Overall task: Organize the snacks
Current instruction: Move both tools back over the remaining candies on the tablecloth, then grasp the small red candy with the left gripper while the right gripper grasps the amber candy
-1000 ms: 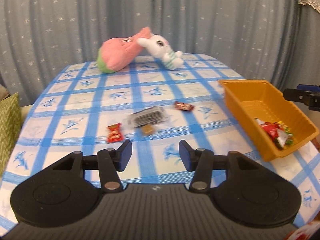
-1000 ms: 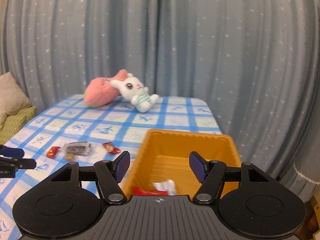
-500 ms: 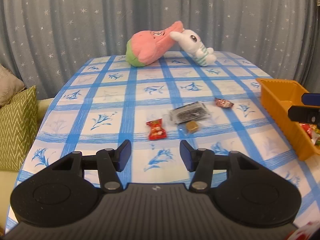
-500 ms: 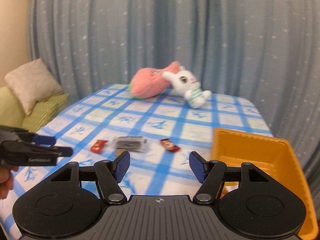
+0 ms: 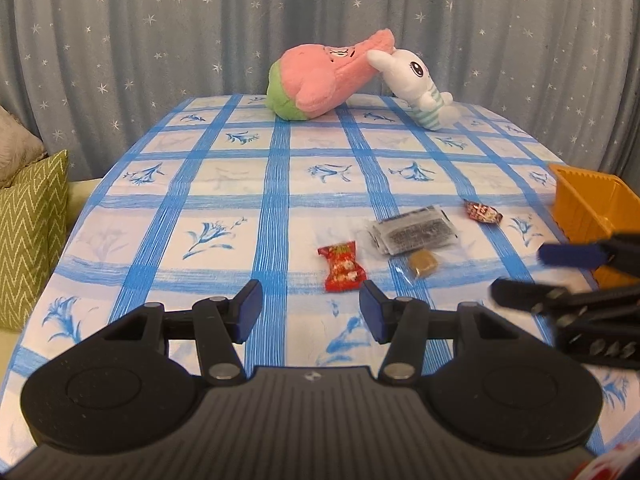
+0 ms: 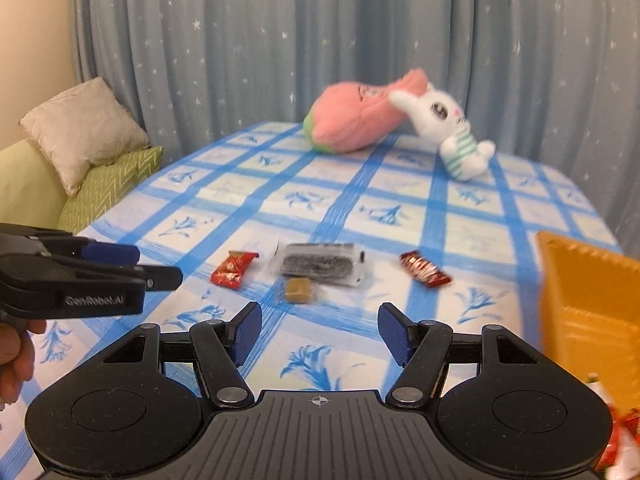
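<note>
Star-speckled grey-blue curtains (image 5: 160,40) hang in soft folds behind a table spread with a white cloth (image 5: 224,184) checked in blue bands and printed with blue flowers. Left gripper (image 5: 310,310): black plastic body, ribbed top, two blue-padded fingers standing wide apart, holding nothing, touching nothing, poised above the near edge of the cloth. Right gripper (image 6: 320,332): same make, fingers equally wide apart and bare, low over the cloth beside the bin; it also shows blurred at the right edge of the left view. Snacks, loose on the cloth ahead of both grippers: one red foil candy packet (image 5: 342,266) with crimped ends, nearest the left gripper; one small tan square caramel (image 5: 424,263) in clear wrap; one flat clear sachet with dark contents (image 5: 414,230), just behind the caramel; one dark red twisted wrapper (image 5: 483,212), farther right, near the bin. Orange plastic bin (image 6: 588,304): rectangular, ribbed walls, at the right edge of the table; red and white wrappers (image 6: 618,432) show at its near end. Far end of table: pink plush with green base (image 5: 316,80), lying on its side, touching a white plush rabbit in striped green top (image 5: 416,84). Left of table: green zigzag cushion (image 5: 28,232) and beige textured pillow (image 6: 84,128).
</note>
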